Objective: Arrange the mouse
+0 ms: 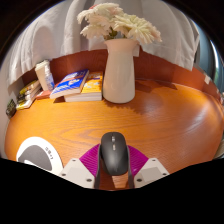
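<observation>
The tool (113, 176) points forward, low over the wooden table (170, 125), with its two fingers parted. A dark mouse (113, 154) sits between the magenta pads (90, 158), its long axis running straight ahead along the fingers; whether the pads press its sides cannot be told. Left of the fingers lies a white round device (38, 155). Beyond stand a white vase (119, 70) of pale flowers (118, 24) and books (76, 85) to its left.

Wooden desk (165, 125) bears vase (119, 70), books (72, 84), mouse (114, 155).
</observation>
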Motion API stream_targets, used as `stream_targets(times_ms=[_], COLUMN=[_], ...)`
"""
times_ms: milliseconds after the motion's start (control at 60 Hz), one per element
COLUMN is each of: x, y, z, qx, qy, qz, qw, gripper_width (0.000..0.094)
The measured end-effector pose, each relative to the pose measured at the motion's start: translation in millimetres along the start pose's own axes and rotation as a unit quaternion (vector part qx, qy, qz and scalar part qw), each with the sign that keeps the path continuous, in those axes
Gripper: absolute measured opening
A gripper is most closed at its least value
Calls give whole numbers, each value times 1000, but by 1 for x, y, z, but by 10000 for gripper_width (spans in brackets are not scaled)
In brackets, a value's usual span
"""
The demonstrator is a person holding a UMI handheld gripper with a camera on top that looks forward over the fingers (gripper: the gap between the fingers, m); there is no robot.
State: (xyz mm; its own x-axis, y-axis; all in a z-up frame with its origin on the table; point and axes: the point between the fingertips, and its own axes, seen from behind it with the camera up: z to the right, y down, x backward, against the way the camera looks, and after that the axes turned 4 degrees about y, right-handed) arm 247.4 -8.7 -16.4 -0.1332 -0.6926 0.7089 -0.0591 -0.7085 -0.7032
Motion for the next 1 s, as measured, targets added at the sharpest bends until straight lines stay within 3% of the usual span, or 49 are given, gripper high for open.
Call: stream_targets(times_ms=[67, 150, 400, 533, 633, 733, 1000], x=[1, 11, 103, 142, 148, 132, 73], y=[1, -12, -150, -177, -155, -99, 51], z=[1, 0, -42, -108, -165, -210, -233], qx=[-7, -11, -34, -33, -19, 2, 28], qy=[2, 3, -14, -49, -73, -89, -61], qz=[-20, -29, 85, 121, 110, 74, -47], qw=[1000, 1000, 996, 991, 991, 993, 997], gripper_width=[337, 338, 340, 341, 341, 340, 339])
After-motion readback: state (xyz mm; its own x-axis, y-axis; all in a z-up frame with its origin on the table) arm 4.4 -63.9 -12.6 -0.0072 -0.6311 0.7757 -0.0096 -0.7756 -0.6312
